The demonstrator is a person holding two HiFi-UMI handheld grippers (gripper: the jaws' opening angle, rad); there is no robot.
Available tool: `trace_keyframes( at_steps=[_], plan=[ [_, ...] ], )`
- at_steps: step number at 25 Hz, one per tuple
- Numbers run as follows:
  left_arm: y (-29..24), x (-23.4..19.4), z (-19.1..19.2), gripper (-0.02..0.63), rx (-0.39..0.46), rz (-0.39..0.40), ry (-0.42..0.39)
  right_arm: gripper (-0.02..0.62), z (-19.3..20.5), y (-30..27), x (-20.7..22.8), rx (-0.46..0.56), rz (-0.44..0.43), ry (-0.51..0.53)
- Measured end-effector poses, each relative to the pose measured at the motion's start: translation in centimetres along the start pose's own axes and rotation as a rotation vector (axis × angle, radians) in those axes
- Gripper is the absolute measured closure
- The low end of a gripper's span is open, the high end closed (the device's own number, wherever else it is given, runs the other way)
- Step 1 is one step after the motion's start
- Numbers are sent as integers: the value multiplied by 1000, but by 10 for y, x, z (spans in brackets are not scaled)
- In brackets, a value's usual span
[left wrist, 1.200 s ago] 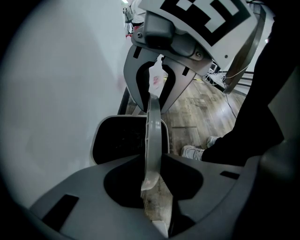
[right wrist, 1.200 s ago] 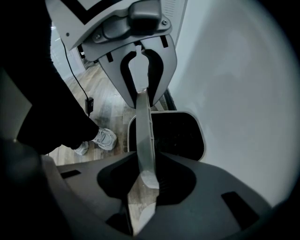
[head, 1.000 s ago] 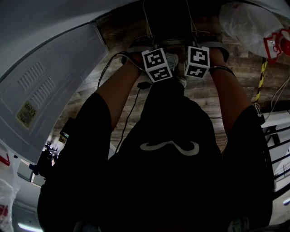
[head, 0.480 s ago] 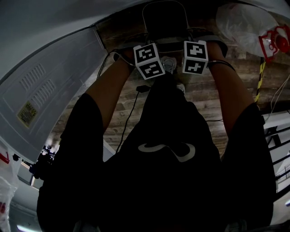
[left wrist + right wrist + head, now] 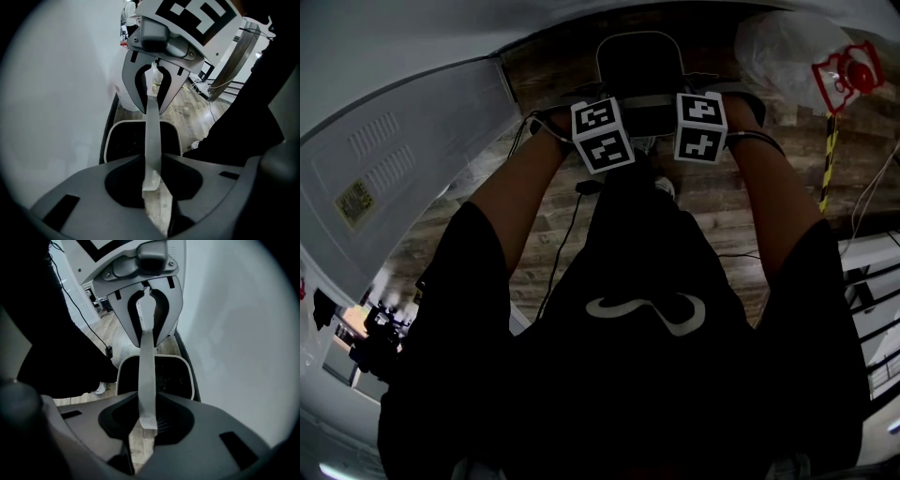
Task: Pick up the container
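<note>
The dark, rounded-rectangular container with a thin pale rim point(image 5: 639, 66) was seen below and just beyond both sets of tongs, on their far side from the person and close beside a tall white panel point(image 5: 61, 93). A flat, pale grey strap point(image 5: 152, 136) was stretched straight from the left gripper point(image 5: 152, 183) to the right gripper point(image 5: 147, 420), above the container's open mouth. Its long axis ran from hand to hand, side to side across the container as the head view showed it. The left gripper's jaws were set narrow and pressed on one end of the strap. The right gripper's jaws, which had just been closing, were clamped on the other end in the same way. Neither hand was placed nearer, since the two were set evenly to either side. A clean lift was therefore judged to depend on both rising together with the strap kept level.

How the strap was joined to the container could not be made out, so it was only judged to be a carrying handle. Whether the base was clear of the wood-plank floor point(image 5: 553, 216) was not shown. The interior was too dark to be read. In the head view the jaws were hidden under the marker cubes, and much of the frame was blocked by the person's dark torso point(image 5: 647, 356).
</note>
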State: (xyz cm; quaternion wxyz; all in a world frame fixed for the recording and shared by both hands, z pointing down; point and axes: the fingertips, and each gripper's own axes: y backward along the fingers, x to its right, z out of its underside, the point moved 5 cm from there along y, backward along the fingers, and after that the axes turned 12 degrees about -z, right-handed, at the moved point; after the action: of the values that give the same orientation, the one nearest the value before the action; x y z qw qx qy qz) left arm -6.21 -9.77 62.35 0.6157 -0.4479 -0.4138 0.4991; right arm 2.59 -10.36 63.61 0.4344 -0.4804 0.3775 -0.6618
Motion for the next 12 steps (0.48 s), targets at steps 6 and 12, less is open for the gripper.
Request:
trace_keyframes(
  at_steps=[6, 12],
  plan=[
    [50, 30, -15, 514, -7, 8, -35, 512, -10, 37, -50, 17, -22, -30],
    [133, 58, -45, 514, 11, -7, -56, 512, -22, 108, -108, 31, -19, -38]
  ],
)
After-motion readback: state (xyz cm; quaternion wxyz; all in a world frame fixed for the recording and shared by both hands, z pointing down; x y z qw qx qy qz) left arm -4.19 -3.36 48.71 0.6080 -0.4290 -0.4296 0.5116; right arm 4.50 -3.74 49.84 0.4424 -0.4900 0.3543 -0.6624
